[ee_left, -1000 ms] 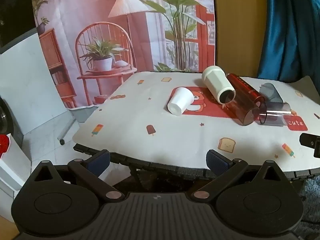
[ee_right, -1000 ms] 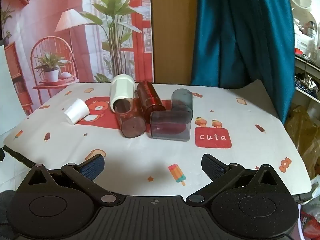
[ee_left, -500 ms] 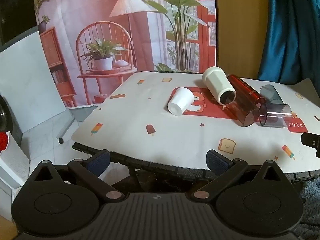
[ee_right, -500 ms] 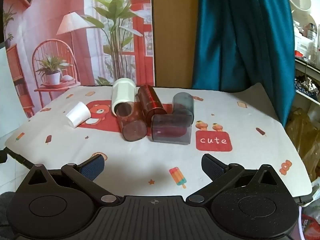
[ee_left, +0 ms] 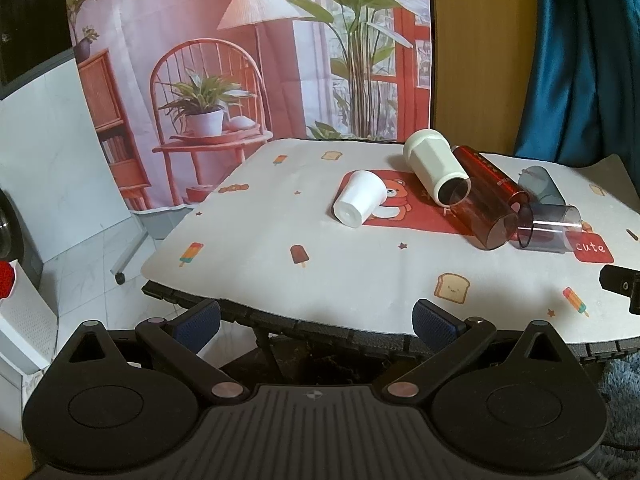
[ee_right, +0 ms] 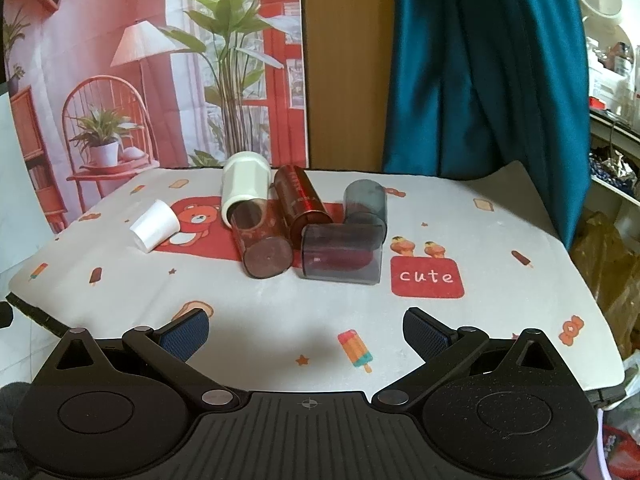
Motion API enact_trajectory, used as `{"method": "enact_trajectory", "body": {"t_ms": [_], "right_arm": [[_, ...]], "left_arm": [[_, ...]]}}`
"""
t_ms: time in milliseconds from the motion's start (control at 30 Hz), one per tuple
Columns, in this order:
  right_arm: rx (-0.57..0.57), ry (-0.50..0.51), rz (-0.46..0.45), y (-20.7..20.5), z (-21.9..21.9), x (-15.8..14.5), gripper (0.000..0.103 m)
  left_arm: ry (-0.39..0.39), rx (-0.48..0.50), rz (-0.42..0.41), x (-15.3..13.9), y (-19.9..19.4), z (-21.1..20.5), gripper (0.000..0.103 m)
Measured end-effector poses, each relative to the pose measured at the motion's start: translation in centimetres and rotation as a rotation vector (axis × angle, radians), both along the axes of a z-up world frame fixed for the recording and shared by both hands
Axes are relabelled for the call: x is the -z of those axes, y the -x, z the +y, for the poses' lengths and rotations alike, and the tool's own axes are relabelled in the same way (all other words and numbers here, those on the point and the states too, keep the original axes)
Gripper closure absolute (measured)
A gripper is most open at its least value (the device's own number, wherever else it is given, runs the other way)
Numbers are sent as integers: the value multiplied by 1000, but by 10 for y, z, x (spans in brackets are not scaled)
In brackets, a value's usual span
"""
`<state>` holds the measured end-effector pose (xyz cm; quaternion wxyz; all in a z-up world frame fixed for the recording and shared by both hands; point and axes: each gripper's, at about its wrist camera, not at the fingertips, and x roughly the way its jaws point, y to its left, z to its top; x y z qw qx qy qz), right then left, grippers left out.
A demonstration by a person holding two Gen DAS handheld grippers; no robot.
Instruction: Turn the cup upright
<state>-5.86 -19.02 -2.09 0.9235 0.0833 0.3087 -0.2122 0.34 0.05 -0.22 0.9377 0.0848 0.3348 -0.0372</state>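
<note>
Several cups lie on their sides on the table. A small white cup [ee_left: 359,203] [ee_right: 155,226] lies apart at the left. A cream cup [ee_left: 434,166] [ee_right: 245,184], a dark red tumbler [ee_left: 482,219] [ee_right: 262,242], a red cup [ee_left: 494,178] [ee_right: 302,200], a purple-tinted clear cup [ee_left: 548,229] [ee_right: 340,254] and a grey cup [ee_left: 542,184] [ee_right: 366,202] lie clustered, touching. My left gripper [ee_left: 316,322] is open and empty, at the table's near left edge. My right gripper [ee_right: 306,330] is open and empty, above the cloth in front of the cluster.
The table carries a white printed cloth [ee_right: 280,304] with a red "cute" patch [ee_right: 427,277]. A printed backdrop [ee_left: 240,60] hangs behind. A teal curtain [ee_right: 480,68] hangs at back right. Bags and shelves [ee_right: 612,240] stand right of the table. The right gripper's tip [ee_left: 622,286] shows at the left wrist view's right edge.
Both grippers have drifted slightly; the cups sit a little lower in the right wrist view. Nothing on the table has moved. Both grippers stay open.
</note>
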Motion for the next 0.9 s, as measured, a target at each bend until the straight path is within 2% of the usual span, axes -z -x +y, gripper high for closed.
{"method": "enact_trajectory", "body": {"t_ms": [900], "right_arm": [[-4, 0, 4, 0, 2, 2, 0]], "left_arm": [[-1, -2, 18, 2, 0, 2, 0]]}}
